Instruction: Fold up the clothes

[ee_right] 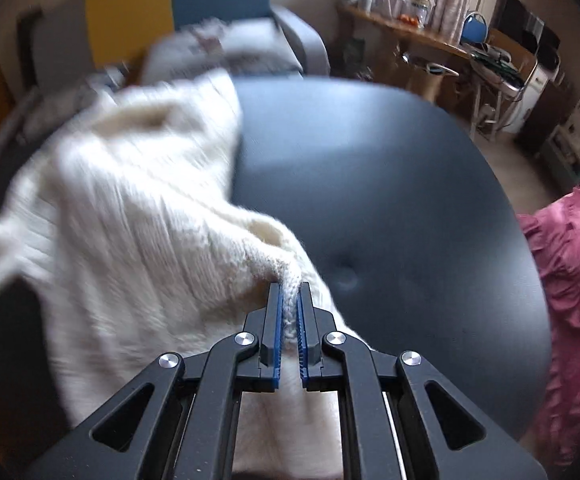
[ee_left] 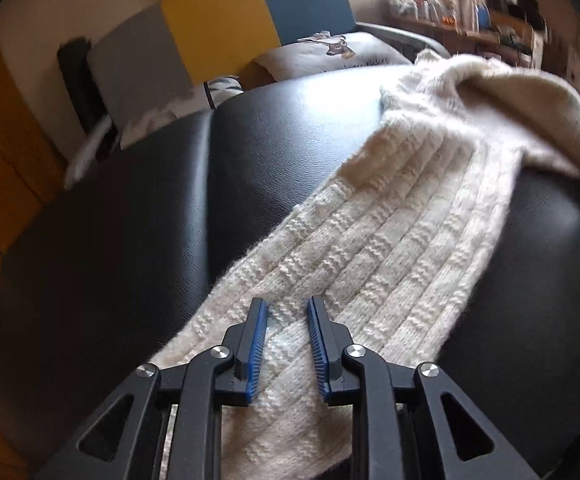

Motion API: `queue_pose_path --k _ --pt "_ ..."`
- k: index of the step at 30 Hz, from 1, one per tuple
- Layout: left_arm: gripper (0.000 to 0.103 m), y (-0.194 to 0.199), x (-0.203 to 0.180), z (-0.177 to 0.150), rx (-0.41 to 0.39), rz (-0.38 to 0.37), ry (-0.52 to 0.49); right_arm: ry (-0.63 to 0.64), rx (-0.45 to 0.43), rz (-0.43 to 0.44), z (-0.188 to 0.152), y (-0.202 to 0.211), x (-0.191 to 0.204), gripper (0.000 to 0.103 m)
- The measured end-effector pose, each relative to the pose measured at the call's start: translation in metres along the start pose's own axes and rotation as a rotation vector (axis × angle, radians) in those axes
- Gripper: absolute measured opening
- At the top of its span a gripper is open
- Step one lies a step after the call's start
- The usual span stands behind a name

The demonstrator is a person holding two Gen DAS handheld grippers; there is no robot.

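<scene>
- Cream knit sweater (ee_left: pixel 377 240) lies across the black padded surface (ee_left: pixel 282 132); from my left wrist view one long ribbed sleeve runs toward me, with the bulk of the garment bunched up at the far right.
- My left gripper (ee_left: pixel 288 308) sits over the near end of that sleeve, jaws spread with knit showing between the blue pads (ee_left: pixel 258 344); I can't tell if they touch the fabric.
- My right gripper (ee_right: pixel 289 292) has its jaws pinching a gathered fold of the sweater (ee_right: pixel 130 208), which rises from the surface into the grip; the cloth is blurred in this view.
- Beyond it the dark surface (ee_right: pixel 389 200) is bare, with a button dimple near the gripper.
- Pink ruffled fabric (ee_right: pixel 569 288) sits at my right edge.
- Behind, I see a chair with grey, yellow and blue panels (ee_left: pixel 226 28) and a cluttered wooden desk (ee_right: pixel 417 32).
</scene>
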State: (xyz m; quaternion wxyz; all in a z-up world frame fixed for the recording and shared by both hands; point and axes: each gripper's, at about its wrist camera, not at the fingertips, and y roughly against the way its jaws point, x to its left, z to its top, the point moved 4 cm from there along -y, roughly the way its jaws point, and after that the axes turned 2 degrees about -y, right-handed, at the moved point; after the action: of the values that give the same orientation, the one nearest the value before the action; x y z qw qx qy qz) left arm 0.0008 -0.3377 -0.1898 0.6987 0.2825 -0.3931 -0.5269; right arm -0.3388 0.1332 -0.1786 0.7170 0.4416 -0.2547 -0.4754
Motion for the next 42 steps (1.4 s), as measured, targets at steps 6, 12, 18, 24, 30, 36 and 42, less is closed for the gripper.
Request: queue_pose_path --k 6,12,18,24,30,36,42 --pt "0.028 -0.003 0.035 0.006 0.066 -0.151 0.23 -0.157 -0.015 0.096 0.005 0.007 -0.024 0.014" --pt "0.028 0.005 0.003 0.04 -0.024 -0.218 0.223 0.015 -0.228 0.221 0.017 0.086 0.02 0.02" --pt "0.028 0.009 -0.027 0.063 -0.09 -0.26 0.209 0.373 -0.233 0.462 0.017 0.103 0.154 0.02" --pt "0.028 -0.002 -0.023 0.038 -0.053 -0.282 0.314 0.618 -0.132 0.554 0.053 0.039 0.284 0.02" --pt "0.027 -0.007 -0.019 0.015 -0.039 -0.302 0.415 0.757 0.033 0.406 0.083 -0.057 0.347 0.02" --pt "0.027 -0.01 -0.017 0.013 -0.055 -0.285 0.433 0.562 -0.05 0.392 0.123 -0.081 0.352 0.018" --pt "0.025 -0.023 0.001 0.031 -0.037 -0.247 0.419 0.433 -0.094 0.399 0.142 -0.086 0.362 0.02"
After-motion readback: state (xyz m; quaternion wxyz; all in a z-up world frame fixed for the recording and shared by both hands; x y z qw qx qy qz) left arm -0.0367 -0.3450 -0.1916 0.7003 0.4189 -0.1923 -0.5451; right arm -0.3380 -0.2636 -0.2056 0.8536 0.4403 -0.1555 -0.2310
